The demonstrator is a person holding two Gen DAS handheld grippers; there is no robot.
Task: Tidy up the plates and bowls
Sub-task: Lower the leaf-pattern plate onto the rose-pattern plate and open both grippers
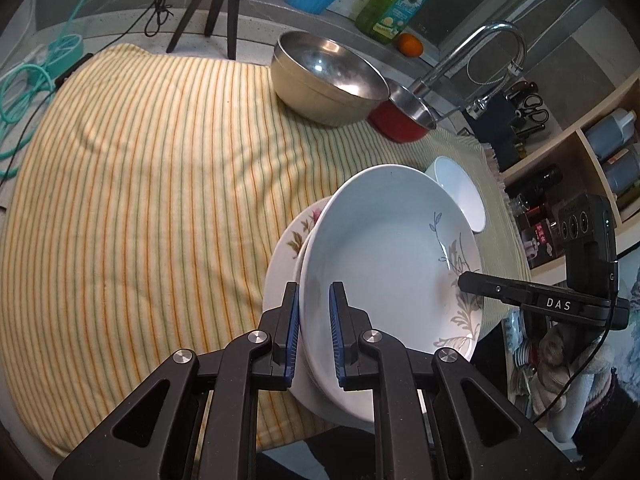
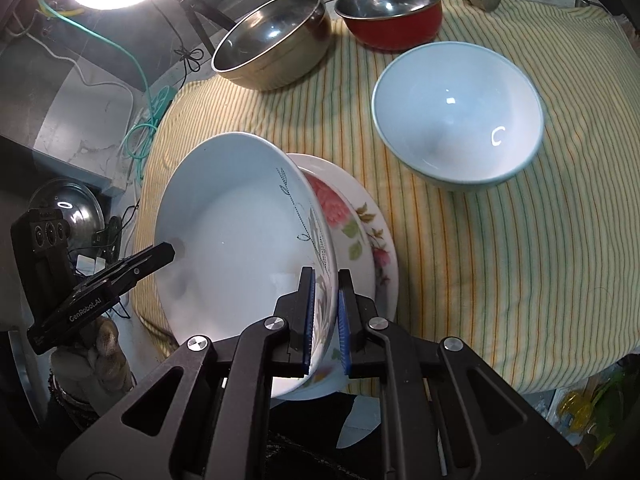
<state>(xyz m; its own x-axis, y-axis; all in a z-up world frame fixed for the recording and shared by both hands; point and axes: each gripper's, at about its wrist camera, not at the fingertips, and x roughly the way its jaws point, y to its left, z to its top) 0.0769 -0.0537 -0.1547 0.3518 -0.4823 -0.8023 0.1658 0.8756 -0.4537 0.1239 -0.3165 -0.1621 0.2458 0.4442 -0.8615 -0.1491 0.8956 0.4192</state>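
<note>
My left gripper (image 1: 314, 336) is clamped on one rim of the white leaf-pattern plate (image 1: 384, 248), my right gripper (image 2: 325, 322) pinching the opposite rim. The plate is tilted over the floral plate (image 2: 360, 220) on the striped cloth (image 1: 140, 184). A white bowl (image 2: 456, 116), steel bowl (image 1: 328, 76) and red bowl (image 2: 394, 16) sit farther back, by the tap (image 1: 480, 52)
</note>
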